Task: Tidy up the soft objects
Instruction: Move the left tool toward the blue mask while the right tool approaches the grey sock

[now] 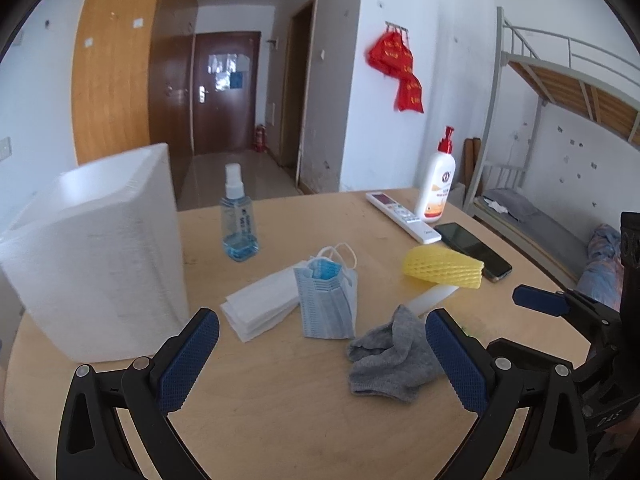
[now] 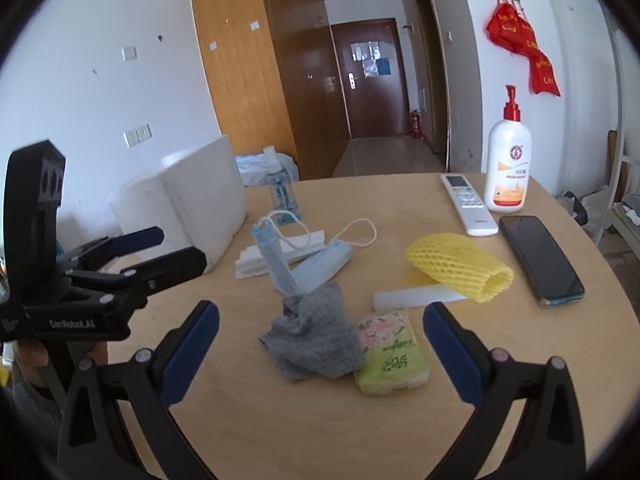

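Observation:
A grey sock [image 1: 390, 354] [image 2: 316, 340] lies crumpled at the table's near middle. Behind it are a stack of blue face masks [image 1: 328, 300] [image 2: 308, 264], folded white tissues [image 1: 260, 308] [image 2: 256, 258], a yellow foam net sleeve [image 1: 442, 266] [image 2: 460, 266] and a white foam strip [image 1: 434, 298] [image 2: 412, 296]. A green tissue pack [image 2: 390, 354] lies right of the sock. A white foam box [image 1: 96, 256] [image 2: 188, 208] stands at the left. My left gripper [image 1: 322, 364] is open and empty, above the table before the masks. My right gripper [image 2: 320, 358] is open and empty, with the sock between its fingers.
A spray bottle [image 1: 239, 220] [image 2: 282, 192], a white remote [image 1: 404, 216] [image 2: 470, 204], a lotion pump bottle [image 1: 436, 184] [image 2: 508, 160] and a black phone [image 1: 474, 250] [image 2: 540, 258] stand or lie at the table's back and right. The round table edge [image 2: 616, 280] curves at the right.

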### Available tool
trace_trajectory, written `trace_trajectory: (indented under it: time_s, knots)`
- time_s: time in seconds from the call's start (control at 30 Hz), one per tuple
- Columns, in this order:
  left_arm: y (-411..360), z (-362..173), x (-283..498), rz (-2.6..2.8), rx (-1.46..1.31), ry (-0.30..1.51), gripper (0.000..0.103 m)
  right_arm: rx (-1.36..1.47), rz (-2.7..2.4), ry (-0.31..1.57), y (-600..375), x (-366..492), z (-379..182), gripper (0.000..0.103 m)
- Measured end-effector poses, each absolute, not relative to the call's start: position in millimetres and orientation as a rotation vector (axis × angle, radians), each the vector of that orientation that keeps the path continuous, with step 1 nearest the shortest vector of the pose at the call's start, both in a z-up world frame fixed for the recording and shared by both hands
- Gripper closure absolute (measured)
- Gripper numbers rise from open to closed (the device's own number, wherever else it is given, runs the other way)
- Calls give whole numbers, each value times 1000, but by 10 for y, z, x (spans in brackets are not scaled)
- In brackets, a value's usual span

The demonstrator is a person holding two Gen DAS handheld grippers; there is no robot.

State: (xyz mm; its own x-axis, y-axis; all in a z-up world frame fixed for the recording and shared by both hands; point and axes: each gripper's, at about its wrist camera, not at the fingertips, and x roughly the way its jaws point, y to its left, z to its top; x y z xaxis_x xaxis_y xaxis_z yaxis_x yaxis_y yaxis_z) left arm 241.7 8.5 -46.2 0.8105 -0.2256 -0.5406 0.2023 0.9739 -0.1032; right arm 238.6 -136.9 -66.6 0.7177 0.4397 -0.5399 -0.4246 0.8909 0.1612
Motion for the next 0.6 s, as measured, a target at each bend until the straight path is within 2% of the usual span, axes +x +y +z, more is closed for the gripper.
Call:
trace_trajectory:
  time_s: [0.33,0.6]
  knots:
    - [109,-639,2895,-310,-83,702,0,-8,527,709,-1293,2686,-936,1]
    - [5,-809,3199,-336,-88,769,1,4,605,759,-1242,2837,-1031,9]
